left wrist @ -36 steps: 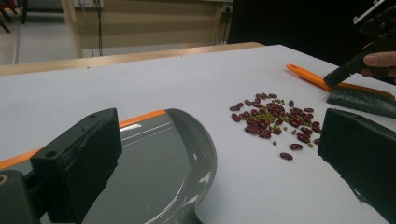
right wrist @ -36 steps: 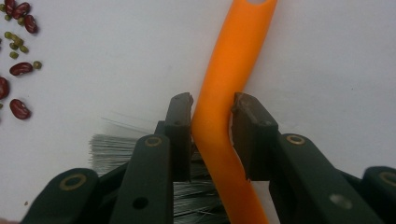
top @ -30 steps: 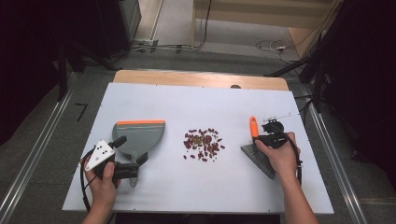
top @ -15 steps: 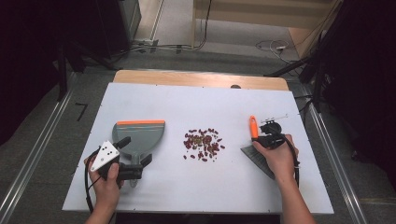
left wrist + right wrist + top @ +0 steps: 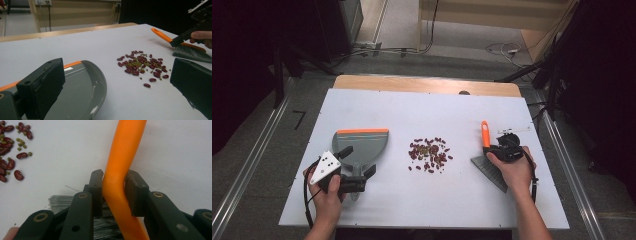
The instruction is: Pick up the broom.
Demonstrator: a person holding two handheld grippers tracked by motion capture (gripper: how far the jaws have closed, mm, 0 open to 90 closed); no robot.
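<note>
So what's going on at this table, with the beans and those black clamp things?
A person is working with a handheld gripper in each hand. The right gripper is clamped on the orange handle of a small brush, bristles resting on the table. The left gripper, jaws apart, sits at the grey dustpan without gripping it. Between them lies a loose pile of red and green beans, not yet swept.

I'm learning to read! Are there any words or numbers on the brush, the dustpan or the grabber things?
No words or numbers can be read anywhere.
The brush and the dustpan carry no label.
The grey plate on the left gripper has only black dots, no letters.
</note>
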